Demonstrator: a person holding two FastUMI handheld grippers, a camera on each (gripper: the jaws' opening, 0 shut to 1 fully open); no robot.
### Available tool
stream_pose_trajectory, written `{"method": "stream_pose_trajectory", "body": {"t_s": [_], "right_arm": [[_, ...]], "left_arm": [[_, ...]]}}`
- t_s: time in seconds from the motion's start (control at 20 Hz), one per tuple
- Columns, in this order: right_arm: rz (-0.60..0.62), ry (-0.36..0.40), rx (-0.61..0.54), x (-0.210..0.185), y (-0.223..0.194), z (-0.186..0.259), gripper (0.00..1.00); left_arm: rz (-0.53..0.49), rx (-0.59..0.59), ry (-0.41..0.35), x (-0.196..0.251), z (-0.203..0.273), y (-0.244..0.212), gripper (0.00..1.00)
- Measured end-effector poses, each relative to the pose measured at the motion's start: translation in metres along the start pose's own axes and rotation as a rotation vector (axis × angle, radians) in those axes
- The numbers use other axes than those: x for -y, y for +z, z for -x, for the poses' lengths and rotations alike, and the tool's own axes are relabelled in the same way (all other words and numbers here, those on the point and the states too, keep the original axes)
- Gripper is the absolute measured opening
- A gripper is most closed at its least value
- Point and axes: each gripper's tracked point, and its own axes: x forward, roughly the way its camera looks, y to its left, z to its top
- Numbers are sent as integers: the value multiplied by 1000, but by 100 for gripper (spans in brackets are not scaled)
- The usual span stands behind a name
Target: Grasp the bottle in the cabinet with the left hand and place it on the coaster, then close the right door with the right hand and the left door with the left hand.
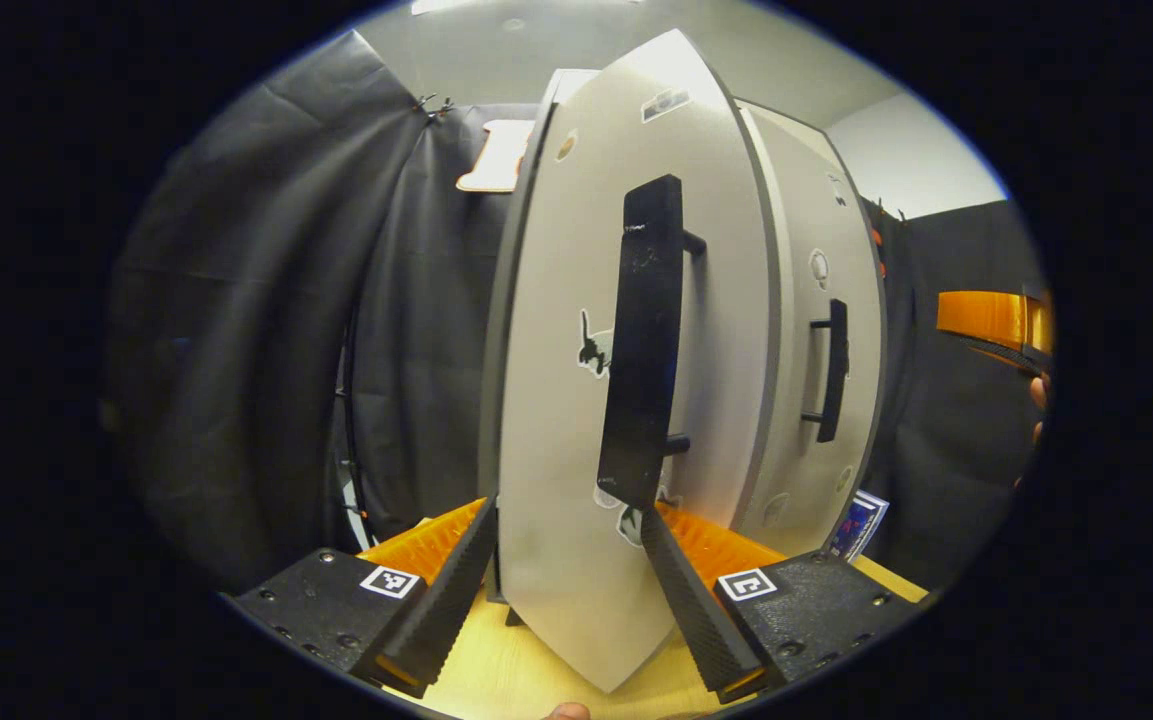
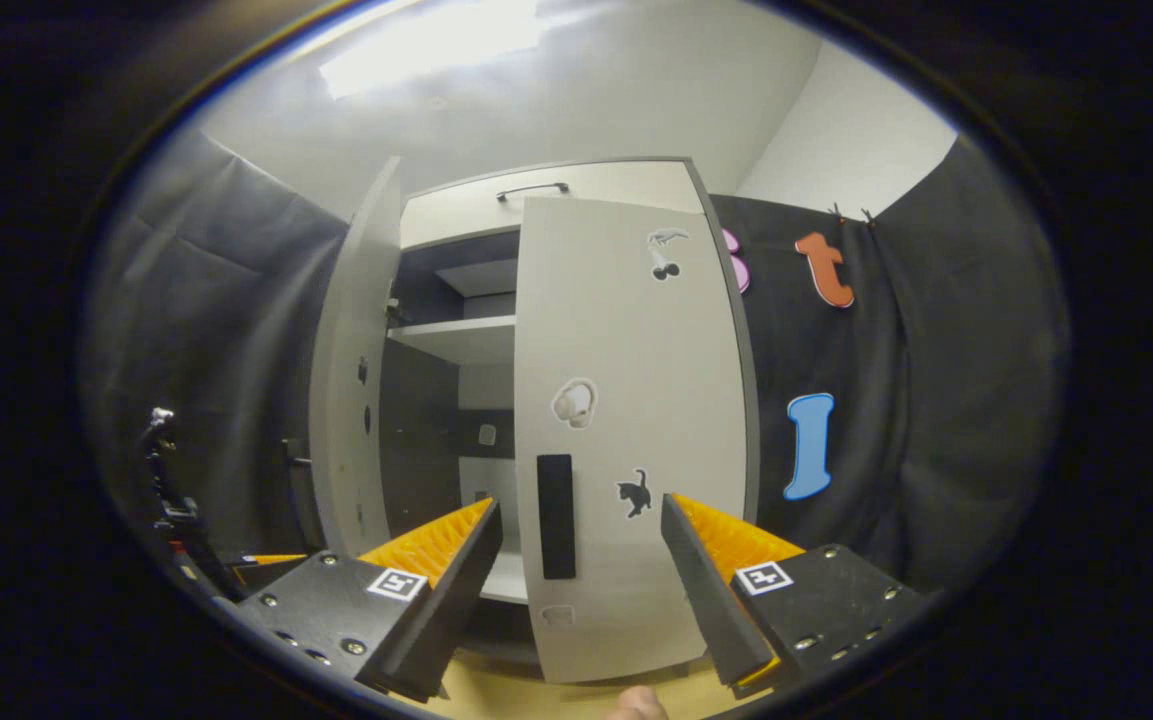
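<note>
A: Item one, left gripper (image 1: 568, 585)?
B: Jaws wide, holding nothing. The left door (image 1: 626, 380) stands between the fingers, its lower edge reaching down past the fingertips; whether either finger touches the panel cannot be told.

A: Left door, condition?
B: Pale panel, partly open, seen at a slant. Long black handle (image 1: 644, 340) upright on its face, stickers beside and below it. Wooden table (image 1: 496, 670) underneath.

A: Next out in the left gripper view?
B: Right door (image 1: 816, 330), behind the left one, with its own black handle (image 1: 834, 370). A small blue item (image 1: 858, 522) stands on the table at its foot; too small to tell what it is. At the far right edge, part of the other gripper (image 1: 991, 320) with fingers of a hand (image 1: 1036, 400) below it.

A: Item two, right gripper (image 2: 581, 585)?
B: Jaws wide, empty, held apart from the cabinet (image 2: 456, 340).

A: Beyond it?
B: Right door (image 2: 636, 430) shut or nearly so, black handle (image 2: 555, 515) low on it, several stickers. Left door (image 2: 351, 400) swung open, edge toward the camera. Between them dark shelves (image 2: 456, 335), the upper ones bare.

A: The bottle and coaster?
B: Cannot be placed from these views.
</note>
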Motion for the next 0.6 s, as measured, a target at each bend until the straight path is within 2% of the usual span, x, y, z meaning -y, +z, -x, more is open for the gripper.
{"method": "stream_pose_trajectory", "body": {"t_s": [0.3, 0.4, 0.5, 0.6], "right_arm": [[14, -27, -3, 20, 1, 10, 93], [23, -37, 0, 25, 1, 10, 96], [29, -43, 3, 30, 2, 10, 93], [34, -48, 3, 34, 3, 8, 94]], "left_arm": [[11, -32, -18, 19, -16, -9, 94], [10, -43, -12, 17, -14, -9, 94], [1, -46, -3, 17, -14, -8, 94], [-1, -43, 9, 15, -12, -1, 94]]}}
